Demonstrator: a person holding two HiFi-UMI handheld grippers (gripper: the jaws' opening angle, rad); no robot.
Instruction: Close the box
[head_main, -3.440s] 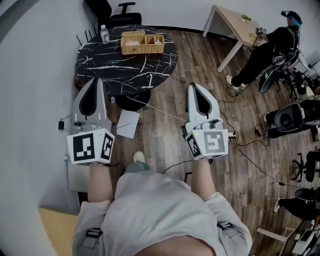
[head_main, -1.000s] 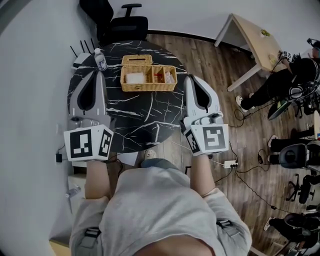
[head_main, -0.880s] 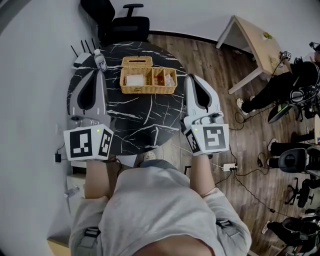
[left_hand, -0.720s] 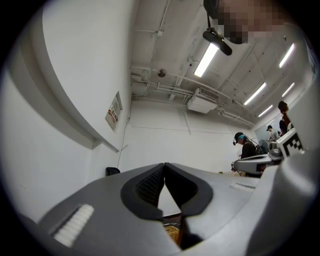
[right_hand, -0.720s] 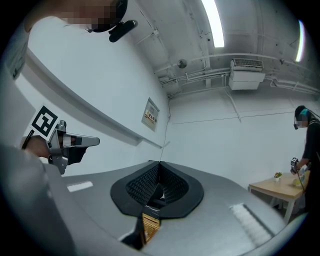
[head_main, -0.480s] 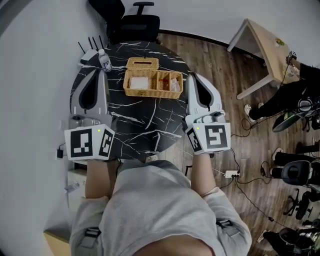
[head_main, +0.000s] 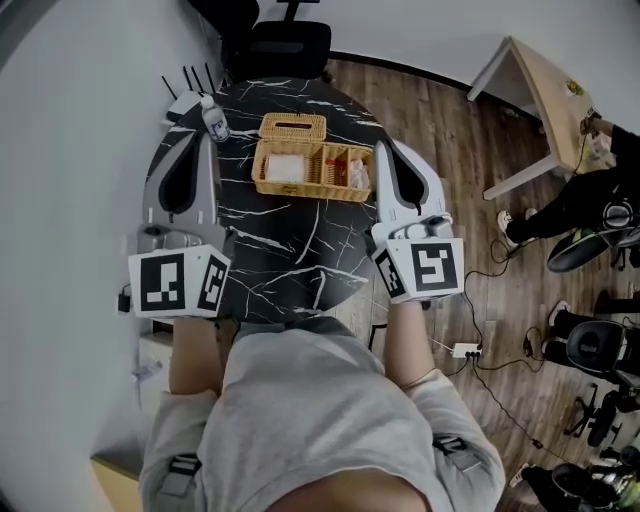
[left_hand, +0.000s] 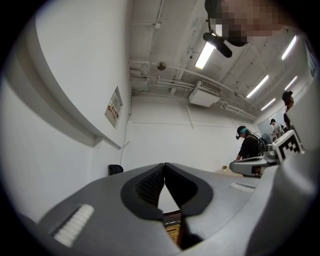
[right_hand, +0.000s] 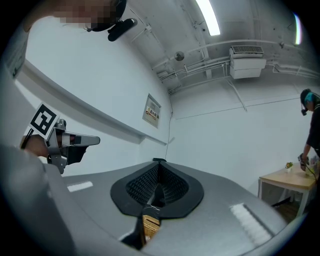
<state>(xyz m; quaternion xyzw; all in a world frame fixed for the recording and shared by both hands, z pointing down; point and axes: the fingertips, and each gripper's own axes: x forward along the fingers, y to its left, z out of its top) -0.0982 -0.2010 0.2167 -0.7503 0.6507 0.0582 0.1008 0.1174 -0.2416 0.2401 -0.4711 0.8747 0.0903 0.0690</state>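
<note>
Box (head_main: 308, 168) lay open on the desk (head_main: 290, 260), between my grippers.
My left gripper (head_main: 196, 137) hung just left of the box, my right gripper (head_main: 383, 149) just right of it, both with jaws pressed together and empty; the lid (head_main: 293, 126) stood at the box's far side.

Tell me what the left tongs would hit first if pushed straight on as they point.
Likely the water bottle, standing just past the tips of the shut left tongs, slightly right; the router lies behind. The tongs tilt slightly upward, so they might clear both.
</note>
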